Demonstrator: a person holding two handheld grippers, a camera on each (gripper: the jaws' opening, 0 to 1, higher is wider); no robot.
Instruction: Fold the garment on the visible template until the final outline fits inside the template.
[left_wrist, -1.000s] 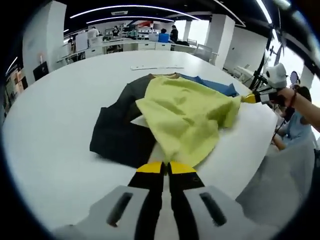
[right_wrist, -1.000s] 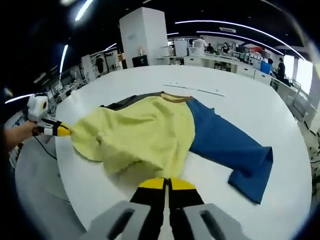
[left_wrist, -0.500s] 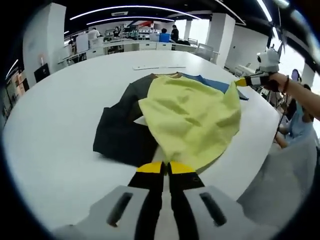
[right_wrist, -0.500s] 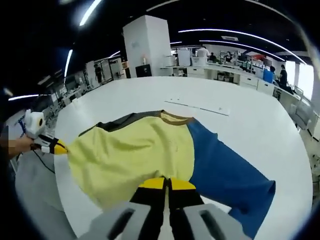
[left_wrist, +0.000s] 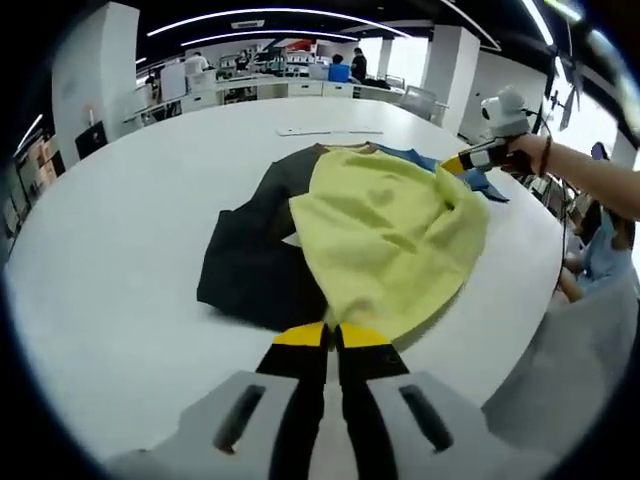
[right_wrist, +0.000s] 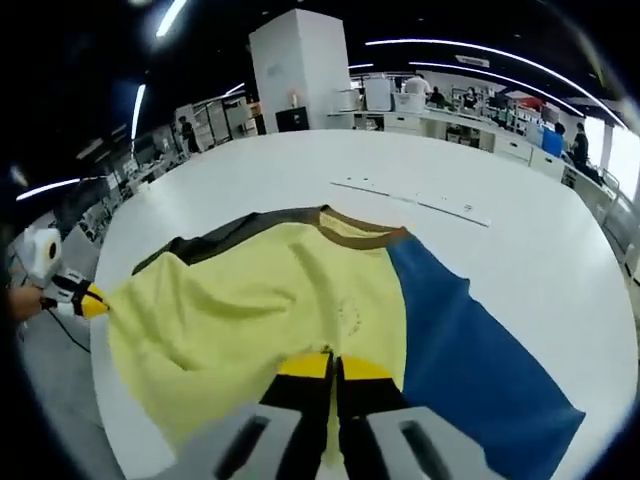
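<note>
A shirt with a yellow body (left_wrist: 390, 230), black side (left_wrist: 250, 270) and blue side (right_wrist: 470, 350) lies on the round white table (left_wrist: 110, 230). Its brown collar (right_wrist: 355, 222) points away from me. My left gripper (left_wrist: 332, 338) is shut on the yellow hem at the near edge. My right gripper (left_wrist: 452, 165), held by a hand, is shut on the other yellow corner, lifted above the blue part. In the right gripper view my right gripper (right_wrist: 334, 365) sits over the yellow cloth (right_wrist: 250, 310), and the left gripper (right_wrist: 98, 303) pinches the far left corner. A white patch (left_wrist: 287, 240) shows under the shirt.
A thin white strip (right_wrist: 410, 200) lies on the table beyond the collar. The table edge (left_wrist: 500, 330) curves close on the right, where a seated person (left_wrist: 600, 270) is. Desks, pillars and people stand far behind.
My right gripper has carried its yellow corner up and inward over the blue part, toward the collar. The yellow hem now spreads wider between the two grippers. My left gripper has barely moved.
</note>
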